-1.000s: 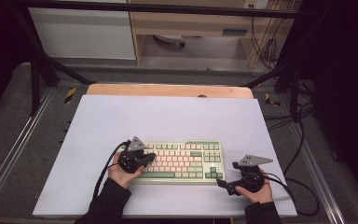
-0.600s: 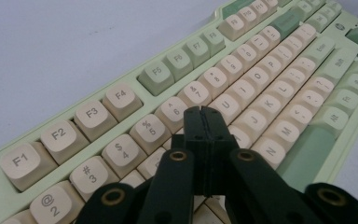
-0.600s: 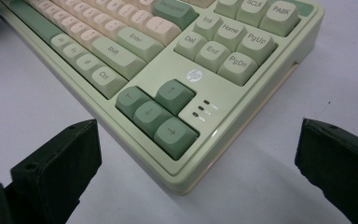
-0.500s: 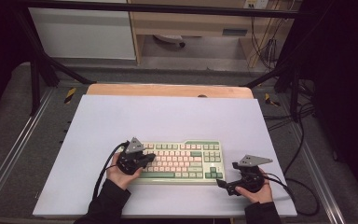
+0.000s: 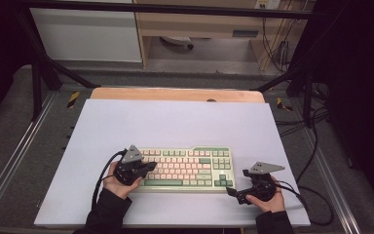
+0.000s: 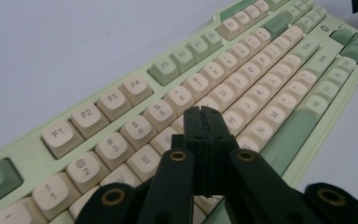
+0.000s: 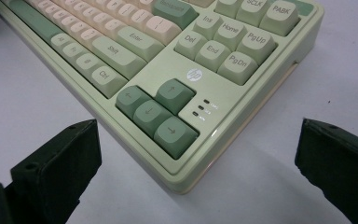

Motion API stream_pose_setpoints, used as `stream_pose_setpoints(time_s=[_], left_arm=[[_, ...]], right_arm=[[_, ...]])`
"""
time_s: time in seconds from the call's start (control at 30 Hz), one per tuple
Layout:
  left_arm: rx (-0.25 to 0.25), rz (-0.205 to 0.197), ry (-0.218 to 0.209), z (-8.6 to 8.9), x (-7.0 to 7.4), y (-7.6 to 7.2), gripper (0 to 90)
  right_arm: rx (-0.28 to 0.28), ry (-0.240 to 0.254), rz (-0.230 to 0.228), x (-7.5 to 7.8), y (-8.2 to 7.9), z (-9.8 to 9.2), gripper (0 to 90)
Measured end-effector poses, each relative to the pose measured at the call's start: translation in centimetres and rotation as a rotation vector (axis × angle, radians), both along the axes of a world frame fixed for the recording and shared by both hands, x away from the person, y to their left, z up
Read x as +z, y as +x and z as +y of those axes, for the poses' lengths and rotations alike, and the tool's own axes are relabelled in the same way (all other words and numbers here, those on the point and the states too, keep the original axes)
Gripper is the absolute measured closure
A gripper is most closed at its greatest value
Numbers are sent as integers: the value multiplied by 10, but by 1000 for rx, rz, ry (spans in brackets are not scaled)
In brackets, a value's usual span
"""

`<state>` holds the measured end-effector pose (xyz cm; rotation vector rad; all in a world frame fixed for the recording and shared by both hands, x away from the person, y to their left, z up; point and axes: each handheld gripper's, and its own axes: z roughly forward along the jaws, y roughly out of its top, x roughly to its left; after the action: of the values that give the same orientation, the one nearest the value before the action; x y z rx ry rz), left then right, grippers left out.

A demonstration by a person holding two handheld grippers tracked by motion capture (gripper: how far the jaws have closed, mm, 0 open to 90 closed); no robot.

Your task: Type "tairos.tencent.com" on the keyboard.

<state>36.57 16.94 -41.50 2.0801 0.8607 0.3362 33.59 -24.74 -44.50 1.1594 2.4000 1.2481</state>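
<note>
Item one, far left: your left claw (image 5: pixel 148 167), jaws pressed fully together with nothing between them, tip poised over the letter rows at the left end of the keyboard (image 5: pixel 187 169); in the left gripper view the closed tip (image 6: pixel 203 117) sits just above the keys near R and T, though contact with a keycap cannot be confirmed. Since a second ago this claw has edged only slightly over the keys, which reads as lining up a single key press rather than a grasp. Item two, centre: the keyboard, cream and green, lies flat on the near half of the white worktop (image 5: pixel 175 124), unmoved. Item three, right: your right claw (image 5: pixel 232 193), jaws spread wide and holding nothing, rests low by the keyboard's near right corner, facing the arrow keys (image 7: pixel 156 114), unchanged in position. Judgement: pressing is yours to do with the left; the right is idle.
</note>
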Motion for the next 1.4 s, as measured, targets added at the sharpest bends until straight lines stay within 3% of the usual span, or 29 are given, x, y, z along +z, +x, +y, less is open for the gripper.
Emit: stream_pose_setpoints(time_s=[0.43,0.77,1.3,1.4], left_arm=[[25,-9,30,23,2,-8,899],[61,-6,42,38,-3,-10,899],[76,5,67,41,-15,-7,900],[76,4,55,41,-17,-7,900]], right_arm=[[-1,3,2,0,-1,0,9],[2,0,-2,0,0,0,9],[2,1,0,-1,0,0,9],[2,1,1,0,-1,0,11]])
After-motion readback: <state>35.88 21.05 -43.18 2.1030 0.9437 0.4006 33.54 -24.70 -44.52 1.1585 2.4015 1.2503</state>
